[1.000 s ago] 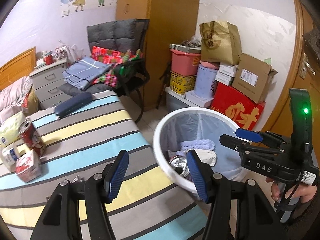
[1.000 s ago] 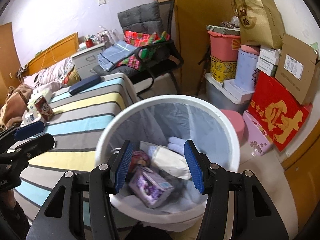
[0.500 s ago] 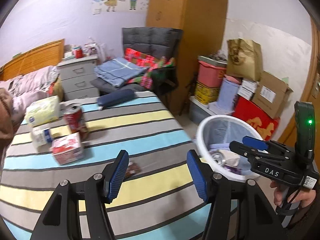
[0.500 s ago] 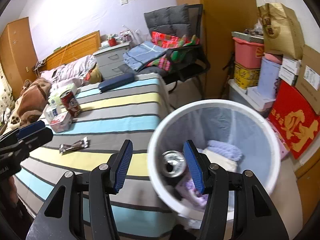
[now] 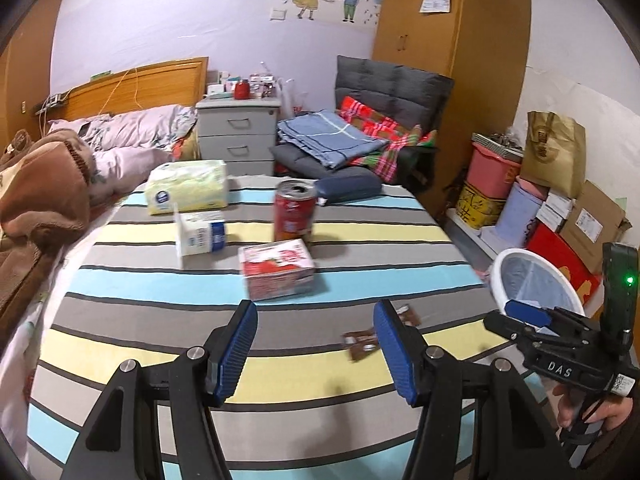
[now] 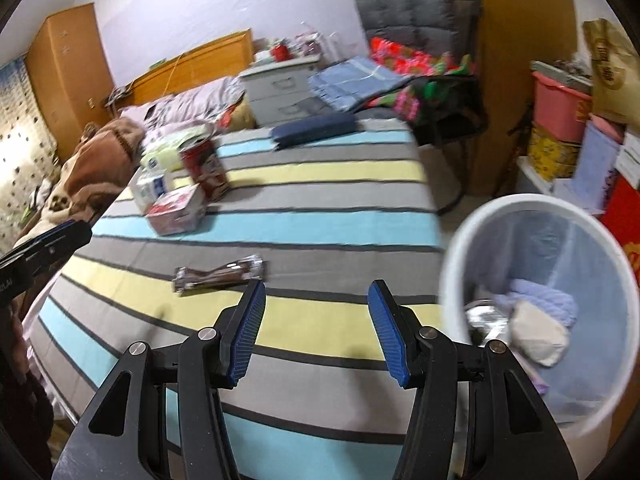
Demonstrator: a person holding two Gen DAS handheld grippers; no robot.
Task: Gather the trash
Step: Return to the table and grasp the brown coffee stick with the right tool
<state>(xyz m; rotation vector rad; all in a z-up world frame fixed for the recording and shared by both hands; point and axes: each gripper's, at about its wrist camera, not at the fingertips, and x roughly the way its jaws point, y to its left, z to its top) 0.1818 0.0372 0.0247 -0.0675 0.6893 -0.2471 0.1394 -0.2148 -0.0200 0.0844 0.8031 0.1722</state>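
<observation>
only right view shows bin point(image 6: 452, 264) contents

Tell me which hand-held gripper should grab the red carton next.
Left. The left hand-held gripper is open and faces the red carton nearly head-on. The right hand-held gripper, also open, sits off beside the bin.

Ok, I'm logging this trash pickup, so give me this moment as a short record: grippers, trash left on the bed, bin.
left gripper: open, empty, over the striped bed
right gripper: open, empty, between bed and bin
trash on bed: red can upright; red carton; white-blue carton; brown wrapper
bin: white, lined, beside the bed, already holds a can and wads
nearest to right gripper: brown wrapper
</observation>
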